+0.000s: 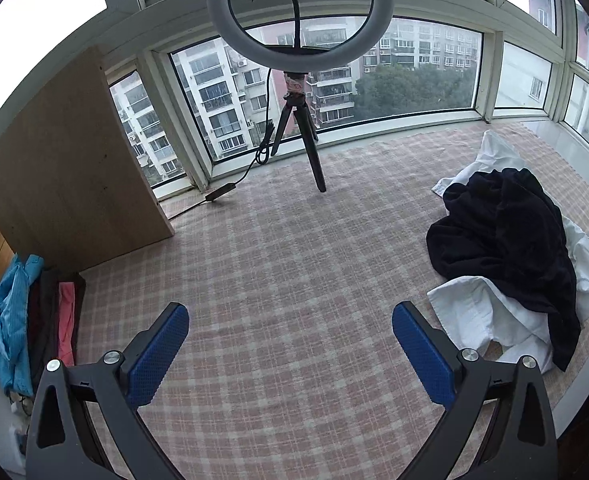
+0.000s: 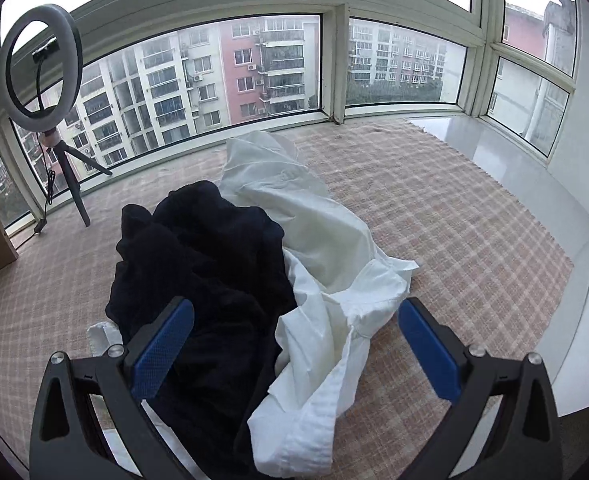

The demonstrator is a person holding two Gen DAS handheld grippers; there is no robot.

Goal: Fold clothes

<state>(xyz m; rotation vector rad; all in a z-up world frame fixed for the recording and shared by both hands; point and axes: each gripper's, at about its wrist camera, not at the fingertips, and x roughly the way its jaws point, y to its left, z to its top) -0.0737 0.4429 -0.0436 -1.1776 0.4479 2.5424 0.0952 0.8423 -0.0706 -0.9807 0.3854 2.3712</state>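
Observation:
A crumpled dark navy garment lies heaped on a crumpled white shirt on the pink plaid cloth. My right gripper is open, hovering just above the pile with both garments between its blue pads, gripping nothing. In the left wrist view the same pile, navy garment over white shirt, lies to the right. My left gripper is open and empty over bare plaid cloth, left of the pile.
A ring light on a black tripod stands at the back by the windows, its cable trailing left. A wooden board stands at left. Blue and pink clothes lie at the far left edge. A white sill borders the right.

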